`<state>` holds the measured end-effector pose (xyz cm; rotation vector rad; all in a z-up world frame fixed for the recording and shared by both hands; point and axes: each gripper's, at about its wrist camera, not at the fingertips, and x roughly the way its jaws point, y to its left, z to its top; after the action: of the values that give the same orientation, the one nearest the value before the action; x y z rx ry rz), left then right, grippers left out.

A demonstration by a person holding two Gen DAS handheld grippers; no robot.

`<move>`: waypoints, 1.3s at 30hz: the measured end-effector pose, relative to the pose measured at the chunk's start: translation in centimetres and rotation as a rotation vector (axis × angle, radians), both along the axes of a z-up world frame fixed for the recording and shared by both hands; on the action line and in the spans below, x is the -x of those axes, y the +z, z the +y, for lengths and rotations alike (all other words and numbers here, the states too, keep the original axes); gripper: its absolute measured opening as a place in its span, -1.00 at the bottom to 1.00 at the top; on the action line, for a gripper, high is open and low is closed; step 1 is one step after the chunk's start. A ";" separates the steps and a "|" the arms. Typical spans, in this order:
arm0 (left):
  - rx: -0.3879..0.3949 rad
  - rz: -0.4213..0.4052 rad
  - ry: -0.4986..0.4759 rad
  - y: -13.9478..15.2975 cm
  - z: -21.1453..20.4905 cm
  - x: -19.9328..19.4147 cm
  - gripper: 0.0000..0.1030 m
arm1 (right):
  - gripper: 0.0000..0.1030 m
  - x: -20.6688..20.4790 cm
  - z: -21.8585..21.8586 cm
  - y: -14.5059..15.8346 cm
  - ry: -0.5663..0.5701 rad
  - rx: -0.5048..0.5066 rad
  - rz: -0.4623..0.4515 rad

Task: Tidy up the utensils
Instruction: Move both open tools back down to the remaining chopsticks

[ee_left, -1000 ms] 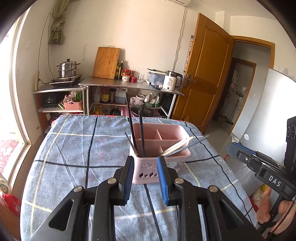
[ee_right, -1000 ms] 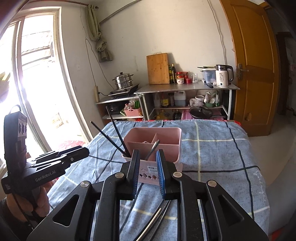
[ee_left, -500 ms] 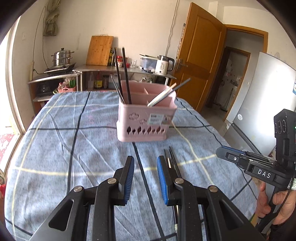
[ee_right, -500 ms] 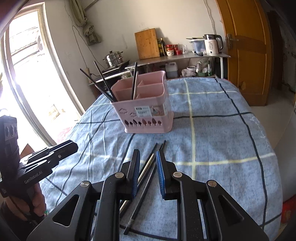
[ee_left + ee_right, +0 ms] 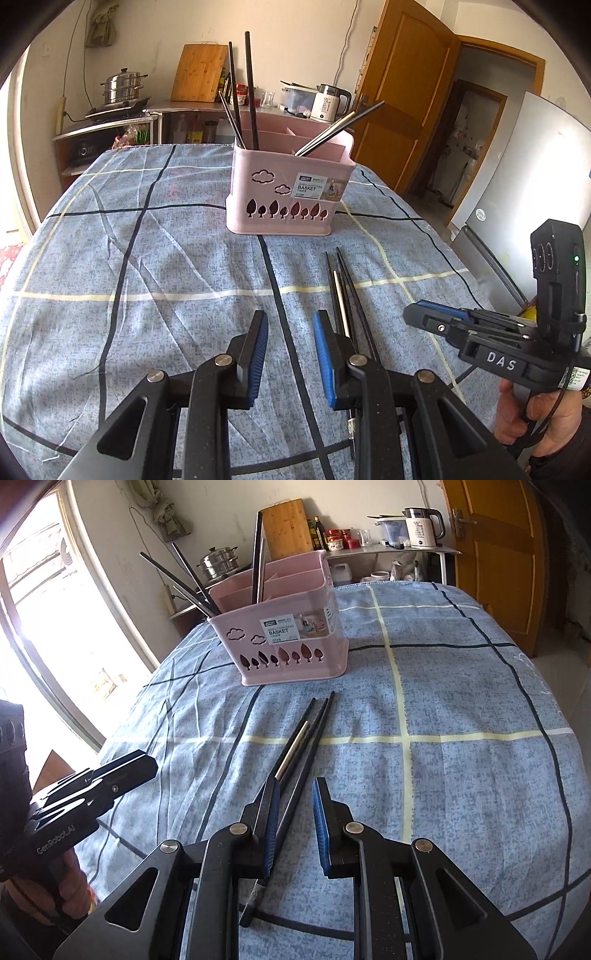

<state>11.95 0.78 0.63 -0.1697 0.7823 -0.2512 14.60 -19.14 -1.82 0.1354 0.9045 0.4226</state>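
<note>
A pink utensil basket (image 5: 290,192) (image 5: 291,638) stands on the blue checked cloth, with black chopsticks (image 5: 243,96) and metal ones (image 5: 332,131) leaning in its compartments. A bundle of loose black and silver chopsticks (image 5: 343,295) (image 5: 299,753) lies on the cloth in front of it. My left gripper (image 5: 289,325) is open and empty, just left of the bundle. My right gripper (image 5: 294,794) is open, low over the bundle's near part, one black chopstick running between its fingers. Each gripper shows in the other's view: the right (image 5: 480,332), the left (image 5: 92,786).
The cloth-covered table (image 5: 461,701) drops off at the right and near edges. Behind it stands a metal shelf with a kettle (image 5: 328,103), a cutting board (image 5: 199,72) and a steamer pot (image 5: 122,86). A wooden door (image 5: 406,103) and a fridge (image 5: 517,177) are right.
Both grippers have pulled back from the basket and come down toward the cloth. The loose chopsticks have come into view under them. Both stay open.
</note>
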 end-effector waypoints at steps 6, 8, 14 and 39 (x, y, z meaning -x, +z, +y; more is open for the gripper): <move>0.007 0.023 -0.001 -0.8 -0.1 -0.7 -0.51 | -0.64 -1.1 1.0 -1.7 0.001 0.019 0.039; 0.012 0.032 0.002 -1.0 0.0 -0.9 -0.51 | -0.64 -1.4 1.2 -2.1 -0.002 0.025 0.051; 0.025 0.053 -0.001 -1.7 0.1 -2.1 -0.51 | -0.64 -2.7 1.9 -3.0 -0.009 0.043 0.076; -0.039 0.140 -0.104 -5.7 -6.7 -8.4 -0.51 | -0.76 -3.0 -1.5 -3.3 -0.022 0.032 0.100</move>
<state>20.35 -5.96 -5.04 -0.1108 0.9358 -0.3249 17.63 -20.64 -5.07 0.1385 1.0070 0.3836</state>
